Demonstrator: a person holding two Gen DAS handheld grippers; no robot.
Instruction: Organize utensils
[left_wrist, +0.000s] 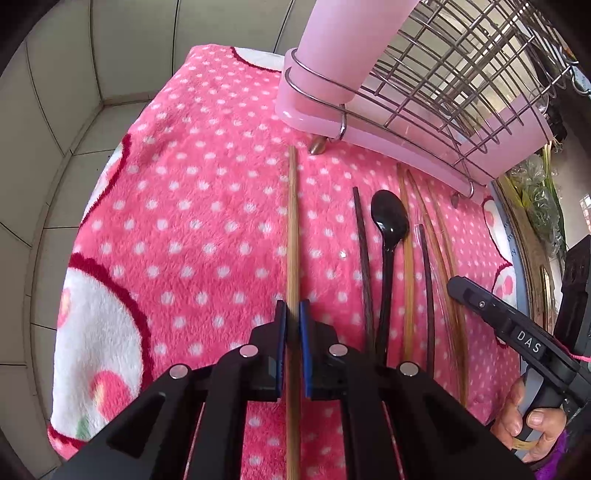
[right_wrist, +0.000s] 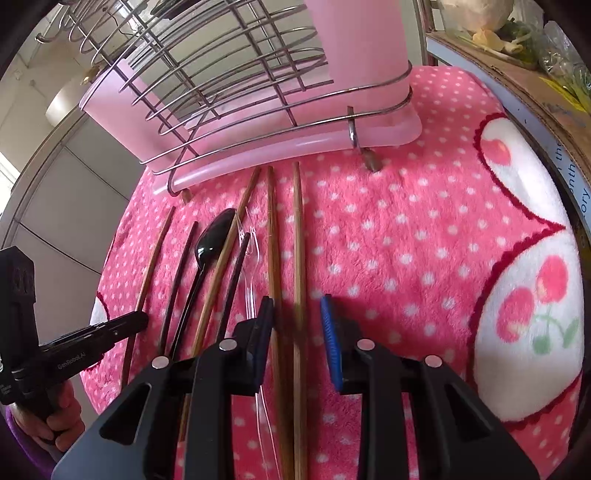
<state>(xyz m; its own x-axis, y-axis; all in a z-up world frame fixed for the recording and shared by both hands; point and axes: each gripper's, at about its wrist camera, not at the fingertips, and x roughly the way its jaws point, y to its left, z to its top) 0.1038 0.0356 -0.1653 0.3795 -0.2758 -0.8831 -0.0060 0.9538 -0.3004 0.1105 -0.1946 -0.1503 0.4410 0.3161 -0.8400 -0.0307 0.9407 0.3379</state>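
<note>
The left tool (left_wrist: 292, 314) grips a chopstick (left_wrist: 292, 229) near its middle; the stick is light, stiff and slippery. The right tool (right_wrist: 297, 310) stands open over two chopsticks (right_wrist: 286, 236) on the blanket (right_wrist: 406, 229).

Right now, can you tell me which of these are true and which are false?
1. The spoon is black. True.
2. The cloth is blue with stripes. False: it is pink with white dots.
3. The right gripper is open, with two chopsticks between its fingers. True.
4. The spoon sits inside the wire rack. False: it lies on the cloth in front of the rack.
5. A bamboo chopstick runs between the left gripper's fingers. True.
</note>
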